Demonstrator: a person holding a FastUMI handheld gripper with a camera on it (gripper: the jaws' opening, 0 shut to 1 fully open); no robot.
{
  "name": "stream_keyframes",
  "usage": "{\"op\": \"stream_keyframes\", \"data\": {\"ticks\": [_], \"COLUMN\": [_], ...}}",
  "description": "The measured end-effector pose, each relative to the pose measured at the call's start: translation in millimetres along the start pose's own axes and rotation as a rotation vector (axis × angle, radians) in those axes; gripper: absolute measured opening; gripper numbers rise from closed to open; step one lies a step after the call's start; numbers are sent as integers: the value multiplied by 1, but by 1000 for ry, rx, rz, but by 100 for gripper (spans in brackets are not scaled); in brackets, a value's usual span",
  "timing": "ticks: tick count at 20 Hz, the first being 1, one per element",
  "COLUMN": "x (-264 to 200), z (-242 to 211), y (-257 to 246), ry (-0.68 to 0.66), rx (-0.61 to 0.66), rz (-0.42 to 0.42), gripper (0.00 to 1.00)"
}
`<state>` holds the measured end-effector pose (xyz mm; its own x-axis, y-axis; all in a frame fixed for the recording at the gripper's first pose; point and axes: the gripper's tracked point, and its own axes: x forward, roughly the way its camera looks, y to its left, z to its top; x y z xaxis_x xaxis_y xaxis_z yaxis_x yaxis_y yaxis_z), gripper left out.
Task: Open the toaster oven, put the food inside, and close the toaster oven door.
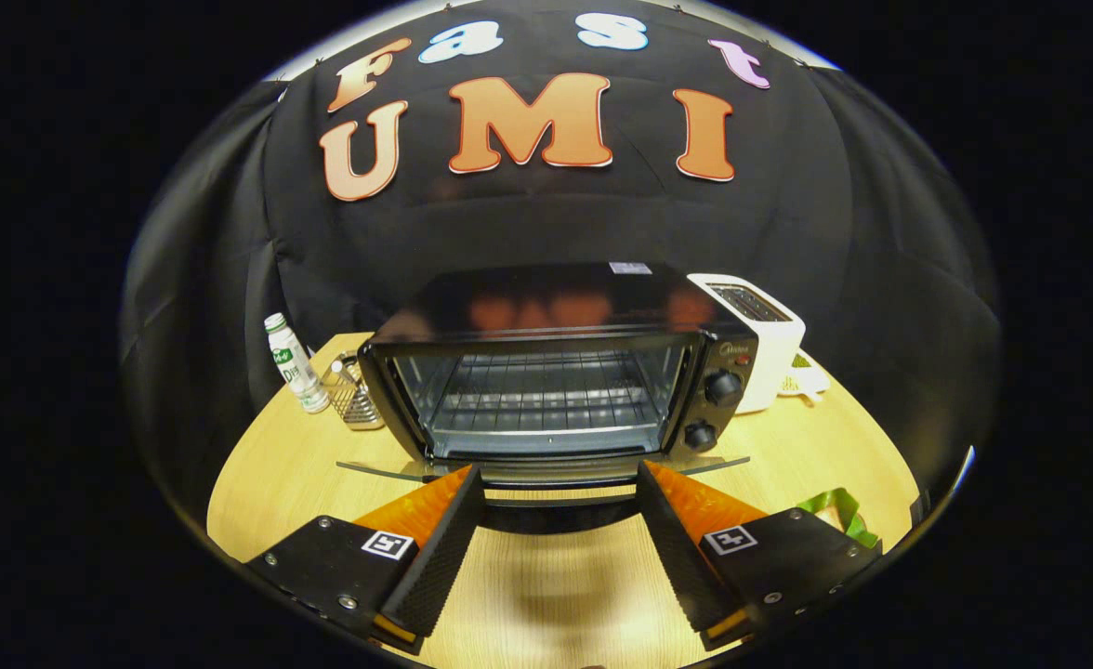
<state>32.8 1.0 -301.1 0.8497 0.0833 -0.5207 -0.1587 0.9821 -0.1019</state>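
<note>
A black toaster oven (556,372) stands on the wooden table (268,474) just ahead of my fingers. Its door (370,467) is folded down flat and seen edge-on, so the wire rack (537,395) shows inside with nothing on it. The door's dark handle (556,513) lies between my two fingers, near their tips. My gripper (558,474) is open wide and holds nothing. A green-wrapped piece of food (835,511) lies on the table to the right of my right finger, partly hidden by it.
Left of the oven are a white bottle (294,367) and a small wire basket (353,390). A white slot toaster (770,339) stands against the oven's right side, with a small pale item (805,379) beyond it. Black cloth closes off the back.
</note>
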Motion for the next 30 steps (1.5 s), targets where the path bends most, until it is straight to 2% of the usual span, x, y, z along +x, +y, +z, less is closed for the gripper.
{"op": "stream_keyframes", "data": {"ticks": [7, 13, 18, 23, 30], "x": [-7, -5, 7, -4, -36], "z": [-39, -100, -127, -122, -50], "y": [-4, -7, -9, -20, -65], "ry": [71, 177, 245, 285, 250], "rx": [1, 45, 45, 43, 54], "rz": [1, -2, -6, -7, 84], "gripper": [98, 99, 99, 99, 99]}}
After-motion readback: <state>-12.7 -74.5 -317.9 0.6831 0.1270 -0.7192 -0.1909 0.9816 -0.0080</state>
